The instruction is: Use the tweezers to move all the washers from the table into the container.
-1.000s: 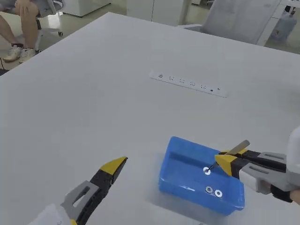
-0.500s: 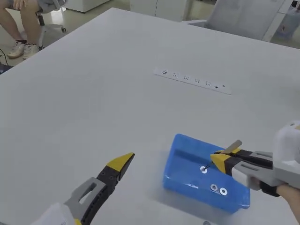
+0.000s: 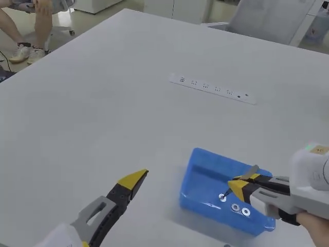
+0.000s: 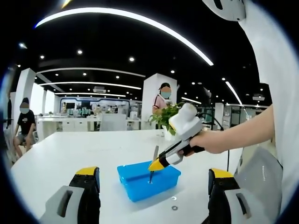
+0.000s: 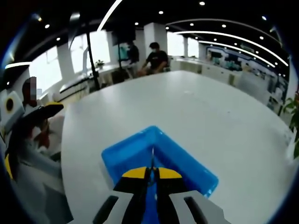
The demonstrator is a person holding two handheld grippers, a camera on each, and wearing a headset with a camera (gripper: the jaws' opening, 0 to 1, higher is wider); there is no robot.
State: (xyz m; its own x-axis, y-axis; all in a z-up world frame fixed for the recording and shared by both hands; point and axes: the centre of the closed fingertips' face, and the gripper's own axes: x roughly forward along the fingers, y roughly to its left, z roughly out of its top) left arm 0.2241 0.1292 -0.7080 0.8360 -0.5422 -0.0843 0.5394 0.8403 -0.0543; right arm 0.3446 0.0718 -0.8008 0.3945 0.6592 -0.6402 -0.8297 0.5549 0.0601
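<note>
A blue container (image 3: 198, 177) stands on the white table near me. My right gripper (image 3: 240, 186) is shut on thin metal tweezers (image 3: 251, 171), whose tip reaches down into the container. A washer (image 3: 222, 197) sits at that tip. Two more washers (image 3: 240, 209) lie on the container floor. The right gripper view has the shut jaws (image 5: 152, 173) right over the blue container (image 5: 126, 156). My left gripper (image 3: 132, 180) stands open to the container's left, nothing between its jaws. In the left gripper view a loose washer (image 4: 174, 207) lies on the table in front of the container (image 4: 135, 186).
A white power strip (image 3: 213, 89) lies across the middle of the table (image 3: 103, 103). A seated person's legs (image 3: 25, 31) and a chair are beyond the far left corner. Other people stand in the background of the gripper views.
My right gripper has brought the tweezers' tip and its washer lower into the container. The left gripper has barely moved; the head camera shifted slightly.
</note>
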